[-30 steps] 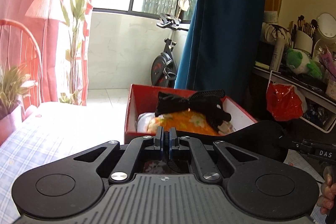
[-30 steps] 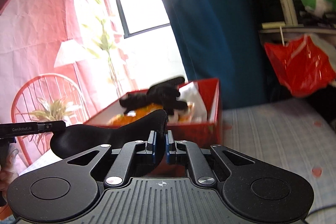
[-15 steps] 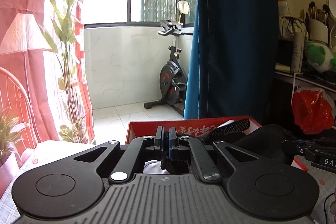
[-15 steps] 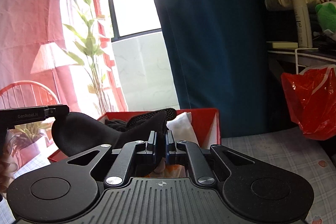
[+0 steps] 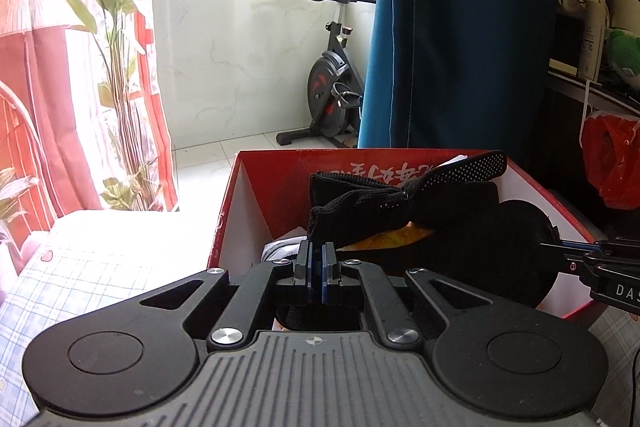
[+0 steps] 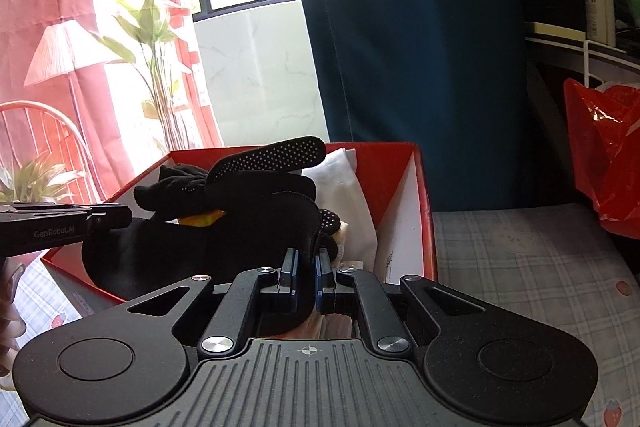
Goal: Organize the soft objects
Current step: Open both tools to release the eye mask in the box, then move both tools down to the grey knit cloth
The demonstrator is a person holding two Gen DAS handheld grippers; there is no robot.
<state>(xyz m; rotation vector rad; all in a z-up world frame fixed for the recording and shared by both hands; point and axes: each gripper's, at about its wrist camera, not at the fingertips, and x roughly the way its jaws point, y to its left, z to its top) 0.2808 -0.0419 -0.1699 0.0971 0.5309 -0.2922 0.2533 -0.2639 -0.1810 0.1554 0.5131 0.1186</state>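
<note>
A black, rounded piece of soft fabric is stretched between the two grippers, over the near part of an open red cardboard box with white inner walls. The left gripper has its jaws closed on one edge of this fabric; the right gripper is likewise clamped on the opposite edge. In each wrist view the other gripper's tip enters from the side and meets the fabric.

Inside the box, just beyond the held fabric, lies a black knitted glove with small pale grip dots, one finger sticking up above the box rim. Beneath the glove a patch of orange-yellow cloth shows, and a white cloth leans against the box's right wall.

The box rests on a pale blue-and-white checked cover with small strawberry prints.

Behind the box hangs a dark teal curtain. A black exercise bike stands beyond it by a white wall under the window. To the left are a red-pink curtain and a tall green leafy plant. A red plastic bag hangs at the right, below a cluttered shelf.
</note>
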